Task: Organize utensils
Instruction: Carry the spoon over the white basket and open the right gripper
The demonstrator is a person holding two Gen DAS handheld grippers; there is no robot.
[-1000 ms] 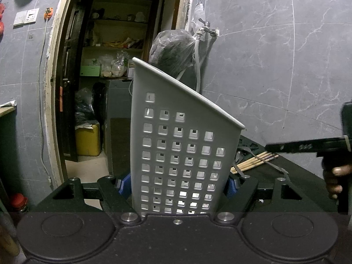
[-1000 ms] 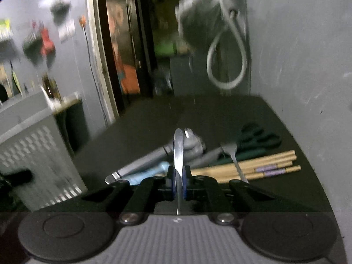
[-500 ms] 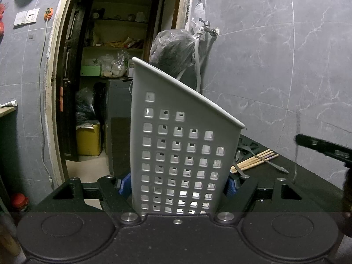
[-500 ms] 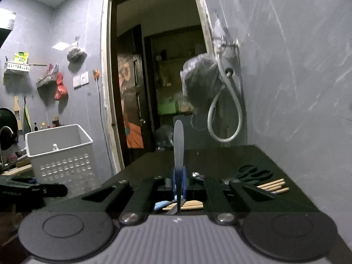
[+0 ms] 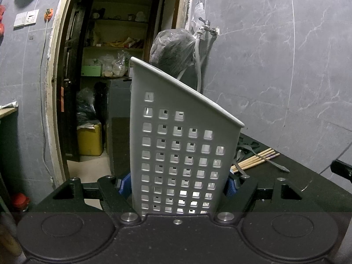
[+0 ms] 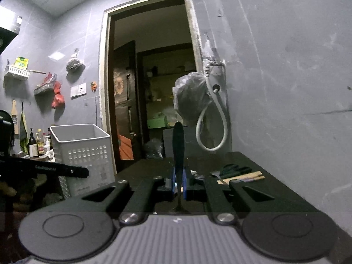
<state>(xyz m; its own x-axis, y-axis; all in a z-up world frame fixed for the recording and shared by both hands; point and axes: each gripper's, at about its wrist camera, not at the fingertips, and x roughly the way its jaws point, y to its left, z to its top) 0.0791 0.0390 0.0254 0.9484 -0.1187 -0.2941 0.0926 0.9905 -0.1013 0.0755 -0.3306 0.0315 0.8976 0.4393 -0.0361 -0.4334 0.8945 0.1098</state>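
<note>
My left gripper (image 5: 177, 186) is shut on a white perforated basket (image 5: 180, 154), which it holds tilted above the near edge of the black table (image 5: 297, 189). In the right wrist view the same basket (image 6: 83, 149) is at the left, with a black left finger (image 6: 66, 170) across its lower wall. My right gripper (image 6: 178, 182) is shut on a slim metal utensil (image 6: 178, 145) that stands upright between the blue pads. Wooden chopsticks (image 5: 255, 159) (image 6: 242, 177), dark-handled scissors (image 6: 235, 168) and another metal utensil (image 5: 270, 164) lie on the table by the wall.
A grey tiled wall (image 6: 286, 110) runs along the table's right side. A tap with a looped hose (image 6: 212, 129) and a dark plastic bag (image 5: 173, 52) hang beyond the far end. An open doorway (image 6: 154, 88) is straight ahead. Bottles (image 6: 36, 145) stand at the far left.
My right gripper has come up from the utensil pile with the utensil and swung left, so the basket now shows in its view. In the left view it slid to the right edge.
</note>
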